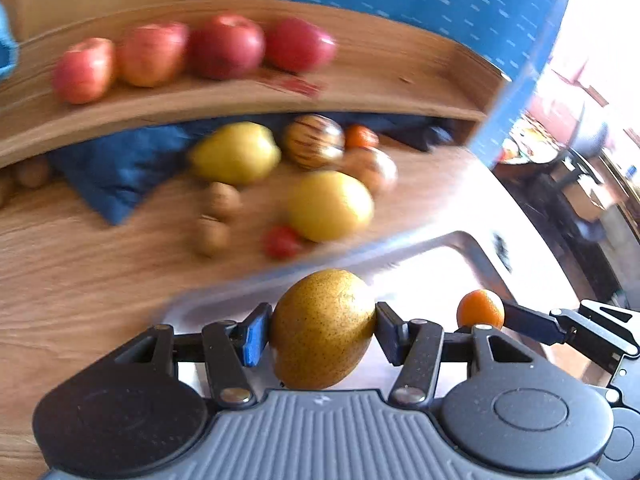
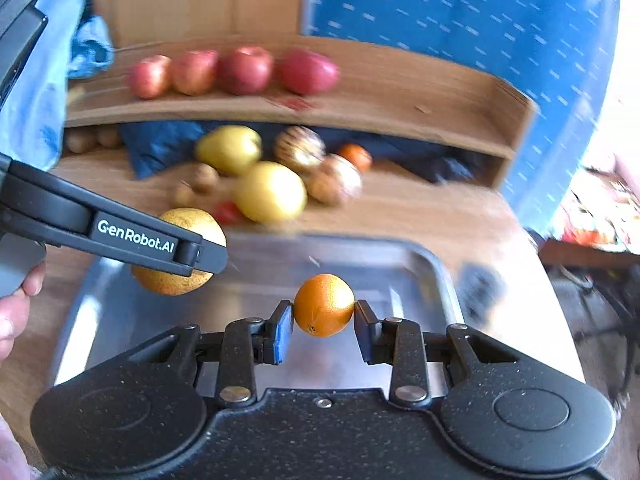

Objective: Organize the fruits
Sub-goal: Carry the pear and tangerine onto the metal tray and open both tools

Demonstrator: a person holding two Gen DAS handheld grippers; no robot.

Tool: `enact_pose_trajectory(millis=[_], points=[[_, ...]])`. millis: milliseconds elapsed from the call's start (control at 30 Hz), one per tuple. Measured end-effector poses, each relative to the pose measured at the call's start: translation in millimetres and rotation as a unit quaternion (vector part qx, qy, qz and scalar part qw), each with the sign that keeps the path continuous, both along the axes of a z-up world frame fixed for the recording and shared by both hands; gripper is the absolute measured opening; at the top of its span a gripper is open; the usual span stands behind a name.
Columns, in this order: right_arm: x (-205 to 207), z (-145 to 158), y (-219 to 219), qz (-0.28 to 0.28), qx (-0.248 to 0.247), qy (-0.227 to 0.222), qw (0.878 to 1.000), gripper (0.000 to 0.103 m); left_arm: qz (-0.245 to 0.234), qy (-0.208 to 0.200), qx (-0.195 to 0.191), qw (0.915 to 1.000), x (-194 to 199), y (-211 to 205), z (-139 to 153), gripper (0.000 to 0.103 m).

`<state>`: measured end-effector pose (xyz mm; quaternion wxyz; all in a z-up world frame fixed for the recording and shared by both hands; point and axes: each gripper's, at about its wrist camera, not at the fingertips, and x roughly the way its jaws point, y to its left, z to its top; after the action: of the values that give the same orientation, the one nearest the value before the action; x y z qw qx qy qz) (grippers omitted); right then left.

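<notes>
My left gripper [image 1: 322, 326] is shut on a brown speckled pear [image 1: 320, 328], held above the near-left part of a steel tray [image 1: 460, 248]. From the right wrist view that pear [image 2: 180, 280] shows behind a left finger [image 2: 152, 240]. An orange [image 2: 324, 305] sits clamped in my right gripper [image 2: 323, 320], over the tray [image 2: 424, 264]; the same orange [image 1: 480, 309] appears at the right of the left wrist view. Loose fruit lies beyond the tray: two yellow pears [image 2: 270, 192], striped melons [image 2: 300, 148], walnuts [image 2: 204, 178]. Several red apples [image 2: 244, 70] line the wooden shelf [image 2: 400, 96].
A small red fruit [image 1: 282, 242] and a small orange [image 1: 360, 136] lie among the loose fruit. Dark blue cloth [image 1: 120, 176] is bunched under the shelf. A blue patterned panel [image 2: 480, 40] stands behind. A hand [image 2: 16, 304] holds the left gripper.
</notes>
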<state>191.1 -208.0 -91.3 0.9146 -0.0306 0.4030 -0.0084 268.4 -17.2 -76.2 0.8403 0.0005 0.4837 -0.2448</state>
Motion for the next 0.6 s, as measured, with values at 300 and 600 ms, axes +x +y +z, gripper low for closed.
enact_pose_trajectory(millis=[300, 600], points=[[-46.6, -15.2, -44.9, -0.028, -0.006, 0.03, 0.999, 0.035, -0.049, 0.023, -0.002, 0.9985, -31.9, -57.3, -12.3, 0.059], [-70.4, -22.7, -64.0, 0.0, -0.004, 0.037, 0.999, 0.035, -0.036, 0.019, 0.003, 0.9992, -57.9, -80.9, -18.0, 0.059]])
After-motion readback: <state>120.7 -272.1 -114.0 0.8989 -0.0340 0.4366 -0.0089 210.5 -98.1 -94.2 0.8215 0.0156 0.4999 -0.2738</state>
